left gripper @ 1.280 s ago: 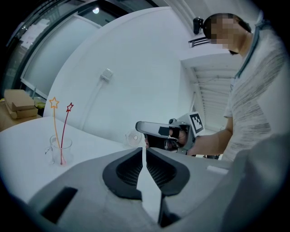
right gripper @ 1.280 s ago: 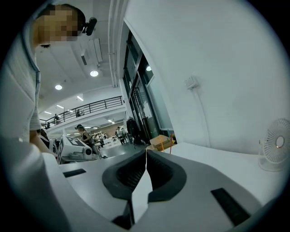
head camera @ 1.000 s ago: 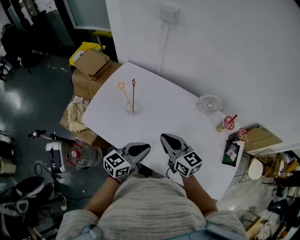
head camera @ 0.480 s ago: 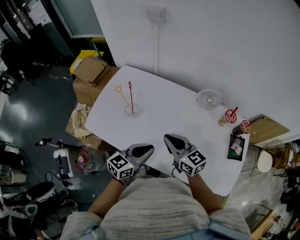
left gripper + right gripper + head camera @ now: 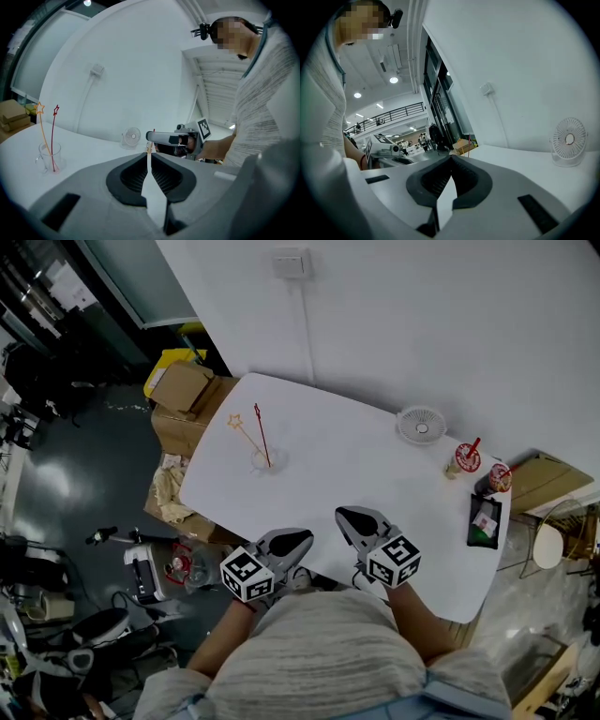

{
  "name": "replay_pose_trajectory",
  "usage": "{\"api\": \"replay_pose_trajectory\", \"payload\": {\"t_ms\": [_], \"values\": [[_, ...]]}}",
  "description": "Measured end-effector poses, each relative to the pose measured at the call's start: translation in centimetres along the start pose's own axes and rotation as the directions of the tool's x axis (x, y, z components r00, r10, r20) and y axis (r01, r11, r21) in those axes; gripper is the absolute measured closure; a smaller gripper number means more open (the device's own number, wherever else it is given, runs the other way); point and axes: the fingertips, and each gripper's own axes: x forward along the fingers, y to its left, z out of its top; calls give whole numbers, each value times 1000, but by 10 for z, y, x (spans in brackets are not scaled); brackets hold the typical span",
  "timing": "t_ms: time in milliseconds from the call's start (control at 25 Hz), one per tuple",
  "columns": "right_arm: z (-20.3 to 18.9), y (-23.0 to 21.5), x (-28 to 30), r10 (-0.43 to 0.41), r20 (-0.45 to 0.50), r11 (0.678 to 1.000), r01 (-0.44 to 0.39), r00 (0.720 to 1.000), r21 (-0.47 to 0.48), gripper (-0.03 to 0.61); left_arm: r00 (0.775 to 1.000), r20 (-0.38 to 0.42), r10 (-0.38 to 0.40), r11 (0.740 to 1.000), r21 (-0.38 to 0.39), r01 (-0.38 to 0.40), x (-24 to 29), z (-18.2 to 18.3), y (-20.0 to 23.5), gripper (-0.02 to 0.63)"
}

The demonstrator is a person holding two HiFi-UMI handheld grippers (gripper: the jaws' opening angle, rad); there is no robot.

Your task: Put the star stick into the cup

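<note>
Looking at the head view, I find the left tool (image 5: 298, 538) and the right tool (image 5: 349, 517) both low at the near edge of the white worktop (image 5: 356, 470), side by side and well apart from the cup (image 5: 263, 461). In its own view the left tool (image 5: 148, 154) has its jaws together at the tips with nothing between them. The right tool (image 5: 450, 158) is the same, pressed together and empty.

The clear cup stands near the far left part of the worktop. Two thin sticks stand in it: a yellow star stick (image 5: 247, 438) that leans to the left, and a red star stick (image 5: 261, 435) that is more upright. So I judge that the task is already complete, and nothing is left for me to carry.

The risk now comes only from my own movement. The cup looks light and the sticks rise far over its rim. If I bring a tool to it for a correction, a small touch on a stick could lever the cup over. It could also push the cup toward the left edge, below which cardboard boxes (image 5: 183, 390) lie on the floor. A wide swing of the right tool could also meet the small fan (image 5: 420, 425) at the far side. I think the safest choice is to hold both tools away from the cup.
</note>
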Motion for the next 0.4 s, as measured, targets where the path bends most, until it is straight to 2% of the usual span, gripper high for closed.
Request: {"api": "replay_pose_trajectory", "payload": {"t_ms": [400], "values": [[-5,-15,-9,5,4,1000,-5,1000,16,571,1000,-16,15,1000,-1,-15,13,-4,-7,594]]}}
